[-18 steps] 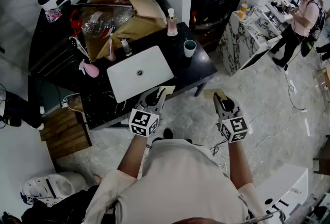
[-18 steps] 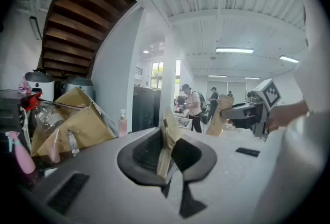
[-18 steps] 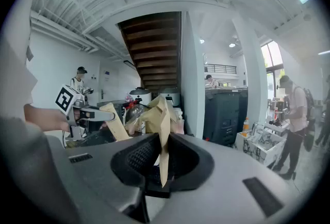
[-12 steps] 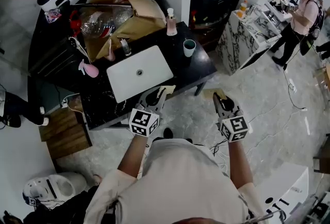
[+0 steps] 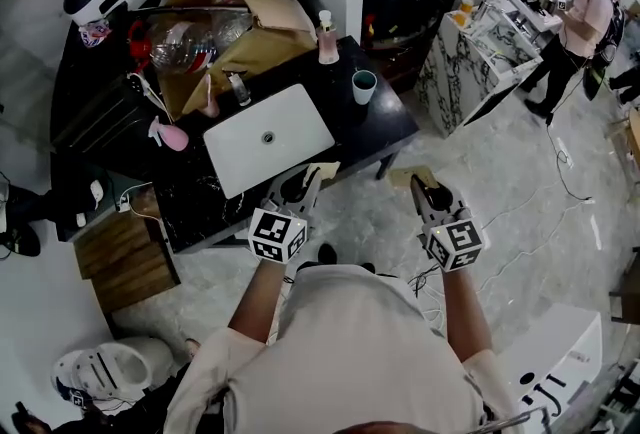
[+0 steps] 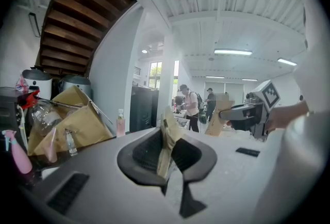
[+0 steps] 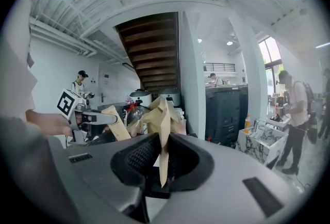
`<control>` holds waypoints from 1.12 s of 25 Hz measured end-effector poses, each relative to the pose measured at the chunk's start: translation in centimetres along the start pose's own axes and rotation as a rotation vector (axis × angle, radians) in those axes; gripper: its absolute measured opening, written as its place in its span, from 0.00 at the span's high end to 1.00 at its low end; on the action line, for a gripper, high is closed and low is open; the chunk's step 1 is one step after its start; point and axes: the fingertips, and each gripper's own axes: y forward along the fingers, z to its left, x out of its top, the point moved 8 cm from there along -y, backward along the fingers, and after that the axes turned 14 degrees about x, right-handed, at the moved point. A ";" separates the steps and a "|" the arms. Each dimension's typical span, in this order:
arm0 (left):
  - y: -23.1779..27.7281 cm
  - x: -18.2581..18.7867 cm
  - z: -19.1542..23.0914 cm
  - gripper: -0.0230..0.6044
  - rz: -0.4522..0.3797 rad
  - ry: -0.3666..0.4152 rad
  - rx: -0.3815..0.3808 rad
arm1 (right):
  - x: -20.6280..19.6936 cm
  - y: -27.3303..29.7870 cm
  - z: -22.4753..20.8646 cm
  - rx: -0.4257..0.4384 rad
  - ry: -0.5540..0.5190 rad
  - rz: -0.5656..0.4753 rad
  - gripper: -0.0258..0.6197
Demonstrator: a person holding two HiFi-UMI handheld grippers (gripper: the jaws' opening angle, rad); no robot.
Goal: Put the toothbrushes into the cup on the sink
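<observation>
Currently I have both tools on the near side of the sink (image 5: 300, 127), neither one over the basin. My left hand-held gripper (image 5: 305, 184) sits just off the sink's near right corner, at the edge of the black worktop (image 5: 385, 127), its jaws nearly together and pinching a tan paper piece (image 6: 166, 140) that stands upright between the pads. My right hand-held gripper (image 5: 428, 192) is further right of the sink, over the pale floor, clamped the same way on a second tan paper piece (image 7: 162, 135). I cannot tell whether either wrapper holds a toothbrush. The cup (image 5: 364, 85) stands upright on the worktop beyond the sink's far right corner, apart from it, with a pink bottle (image 5: 327, 40) further back.
</observation>
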 end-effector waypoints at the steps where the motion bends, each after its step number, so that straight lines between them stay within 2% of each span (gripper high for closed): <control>1: 0.0 -0.1 0.1 0.90 0.001 0.000 -0.003 | 0.0 0.1 0.1 -0.003 0.003 -0.001 0.85; 28: 1.9 -2.0 6.0 0.90 0.029 0.016 -0.124 | -1.0 3.3 2.2 -0.149 0.059 -0.020 0.85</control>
